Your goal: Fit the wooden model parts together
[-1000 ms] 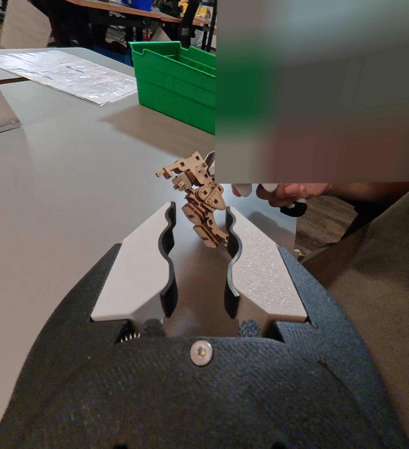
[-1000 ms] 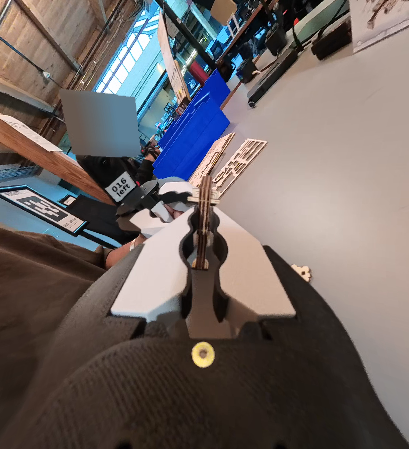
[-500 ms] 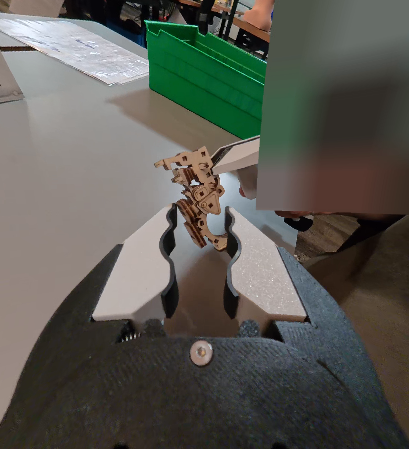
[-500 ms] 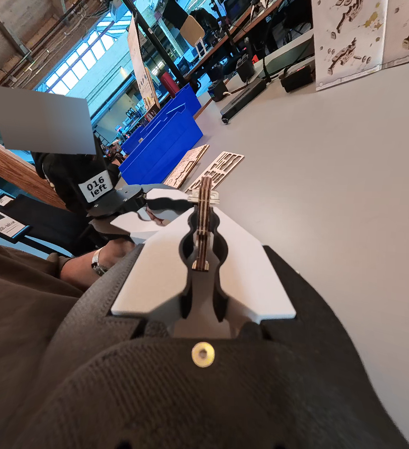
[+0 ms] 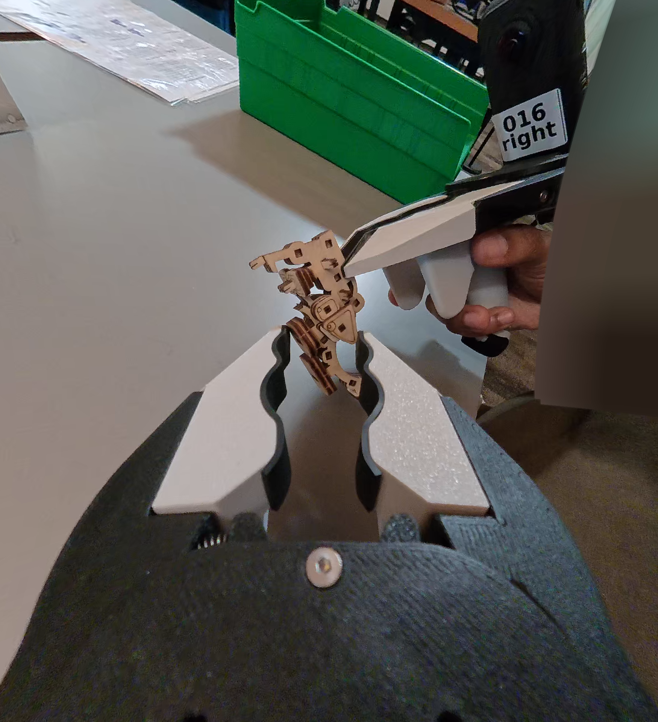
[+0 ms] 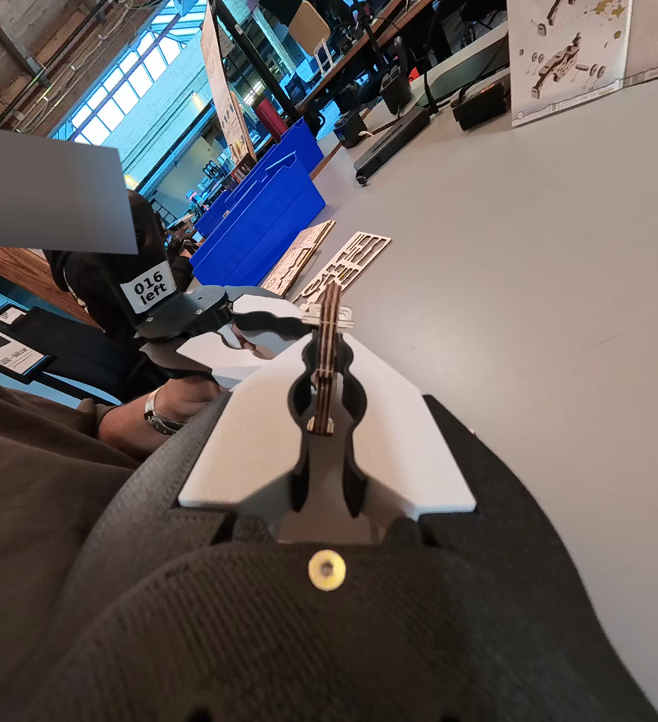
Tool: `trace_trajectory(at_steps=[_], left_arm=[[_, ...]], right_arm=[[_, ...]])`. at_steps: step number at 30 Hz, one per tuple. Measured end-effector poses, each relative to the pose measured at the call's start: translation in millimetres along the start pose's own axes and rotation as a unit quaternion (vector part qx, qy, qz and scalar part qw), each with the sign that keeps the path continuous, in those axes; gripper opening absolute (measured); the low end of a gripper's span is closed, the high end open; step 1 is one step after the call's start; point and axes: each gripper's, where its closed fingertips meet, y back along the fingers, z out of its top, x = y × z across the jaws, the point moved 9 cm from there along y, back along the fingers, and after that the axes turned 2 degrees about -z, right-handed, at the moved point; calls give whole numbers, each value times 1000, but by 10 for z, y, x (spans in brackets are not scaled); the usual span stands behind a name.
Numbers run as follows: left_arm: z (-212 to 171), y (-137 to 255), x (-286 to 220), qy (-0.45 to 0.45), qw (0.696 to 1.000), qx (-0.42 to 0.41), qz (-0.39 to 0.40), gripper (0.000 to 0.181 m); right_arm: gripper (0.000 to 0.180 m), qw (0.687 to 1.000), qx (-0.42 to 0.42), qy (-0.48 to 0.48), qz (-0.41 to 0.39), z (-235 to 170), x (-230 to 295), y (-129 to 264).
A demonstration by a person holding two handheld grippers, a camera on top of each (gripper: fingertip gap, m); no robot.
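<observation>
A partly built wooden model [image 5: 319, 312] of stacked laser-cut pieces hangs in the air above the grey table [image 5: 104, 234]. My right gripper [image 5: 345, 265] is shut on the model's upper right edge. In the right wrist view the model [image 6: 327, 351] shows edge-on, pinched between the white fingers of that gripper [image 6: 328, 336]. My left gripper [image 5: 321, 340] is open, and the model's lower curved part lies between its fingertips without touching them. The left gripper [image 6: 269, 338] also shows open in the right wrist view, just left of the model.
A green bin [image 5: 351, 101] stands behind the model, with a laminated sheet [image 5: 124, 43] to its left. Blue bins [image 6: 265, 222], two wooden part sheets [image 6: 343, 265] and an upright instruction sheet [image 6: 565, 58] are on the table. The table edge [image 5: 476, 371] is to the right. My left and right fingertips are right by each other.
The two grippers have come closer together. The model's lower end now sits between my left fingertips instead of just beyond them. The right gripper stays shut on it.
</observation>
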Motion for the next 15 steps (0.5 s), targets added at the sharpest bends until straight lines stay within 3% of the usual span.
trace_trajectory(at_steps=[15], left_arm=[[-2, -7, 6, -2, 1000, 14, -1, 31]], right_arm=[[7, 999, 7, -29, 12, -6, -50, 2]])
